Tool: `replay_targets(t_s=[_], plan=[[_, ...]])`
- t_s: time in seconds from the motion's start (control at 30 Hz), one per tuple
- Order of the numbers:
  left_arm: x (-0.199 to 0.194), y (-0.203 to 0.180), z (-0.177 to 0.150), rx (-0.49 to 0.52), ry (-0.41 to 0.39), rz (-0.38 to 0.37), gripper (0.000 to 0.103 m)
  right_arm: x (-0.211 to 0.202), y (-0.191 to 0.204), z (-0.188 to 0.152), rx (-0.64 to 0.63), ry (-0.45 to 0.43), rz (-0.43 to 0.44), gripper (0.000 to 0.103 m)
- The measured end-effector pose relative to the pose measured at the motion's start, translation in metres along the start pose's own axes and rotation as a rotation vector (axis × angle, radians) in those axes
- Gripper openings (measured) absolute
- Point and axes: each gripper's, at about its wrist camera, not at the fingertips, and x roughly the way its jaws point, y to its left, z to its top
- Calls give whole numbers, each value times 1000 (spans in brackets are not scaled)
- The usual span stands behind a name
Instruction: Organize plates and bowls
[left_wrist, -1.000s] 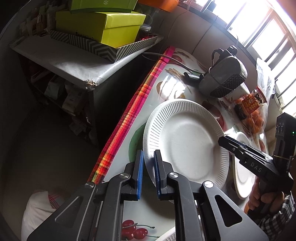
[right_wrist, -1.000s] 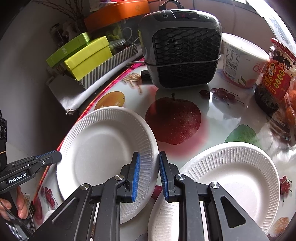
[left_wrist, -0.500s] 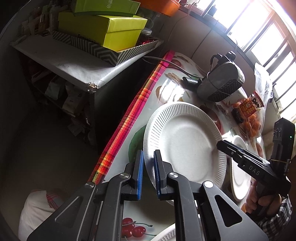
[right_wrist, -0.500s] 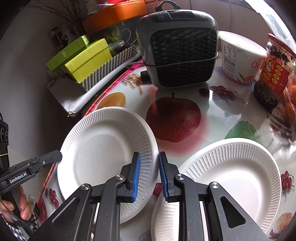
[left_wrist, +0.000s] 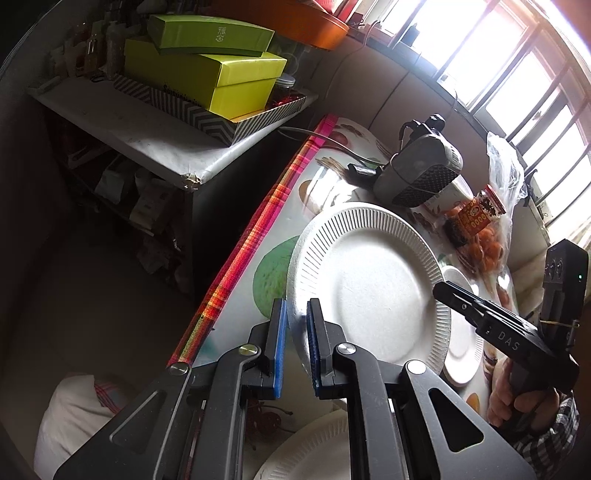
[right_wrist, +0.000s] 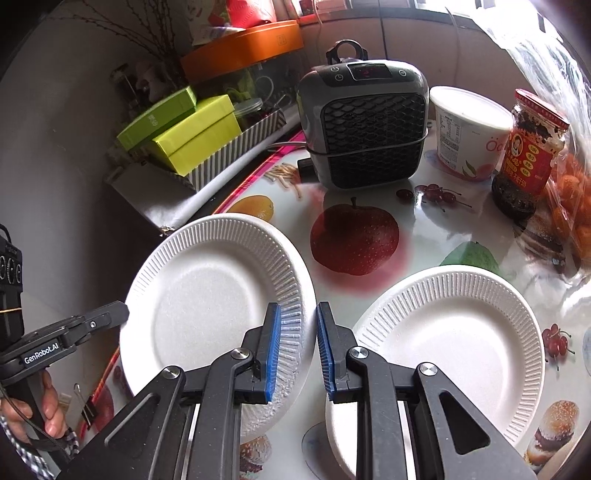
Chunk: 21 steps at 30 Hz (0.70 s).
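Observation:
My left gripper is shut on the near rim of a white ribbed paper plate and holds it tilted above the table's left edge. The same plate shows in the right wrist view, with the left gripper at its left rim. My right gripper hangs slightly open and empty over that plate's right rim. A second white plate lies flat on the table to the right. Another plate shows at the bottom of the left wrist view.
A grey heater stands at the back of the fruit-print table. A white tub, a sauce jar and bagged oranges stand at the right. A shelf with green boxes is left of the table.
The left gripper has lifted and tilted the plate it holds. The right gripper has drawn back a little, still empty.

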Motion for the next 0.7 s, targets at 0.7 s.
replay_targets(t_s=[0.7], plan=[[-53, -5, -59, 21, -20, -36, 11, -64, 22, -59, 2, -33, 13, 19]])
